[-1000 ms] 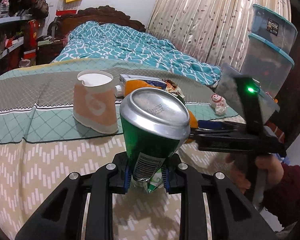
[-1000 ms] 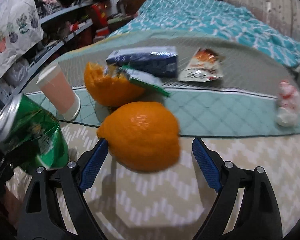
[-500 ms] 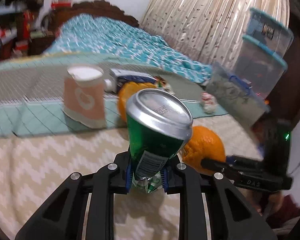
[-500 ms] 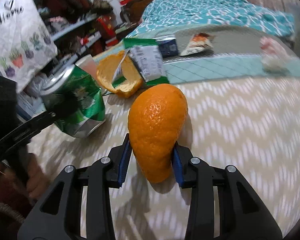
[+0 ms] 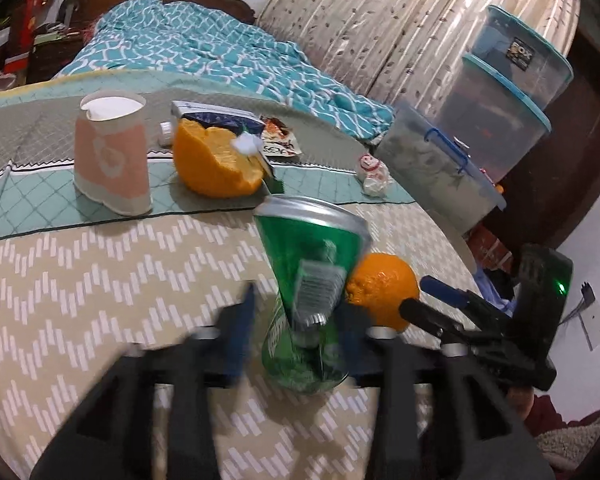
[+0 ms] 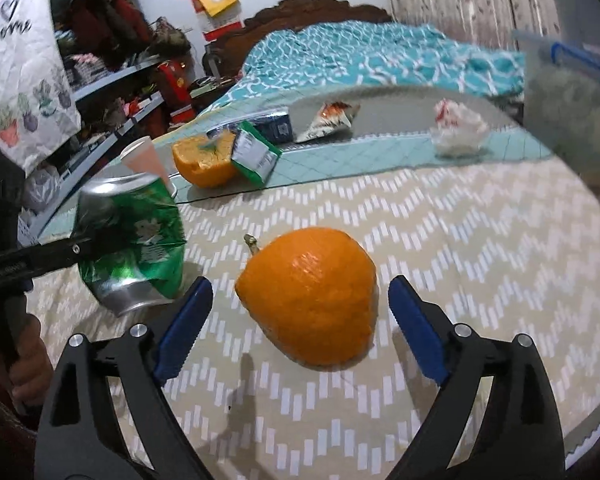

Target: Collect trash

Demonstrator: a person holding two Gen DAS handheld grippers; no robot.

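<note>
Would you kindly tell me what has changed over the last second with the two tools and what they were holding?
The right tool closed on the orange, then opened; the orange now lies free between its spread fingers. The left tool has opened, releasing the crushed green can beside the orange. The cup, orange peel and wrappers stayed put.

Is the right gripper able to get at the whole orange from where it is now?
Probably yes. The right gripper is open, with the whole orange lying between its fingers on the bedspread; nothing sits between them.
</note>
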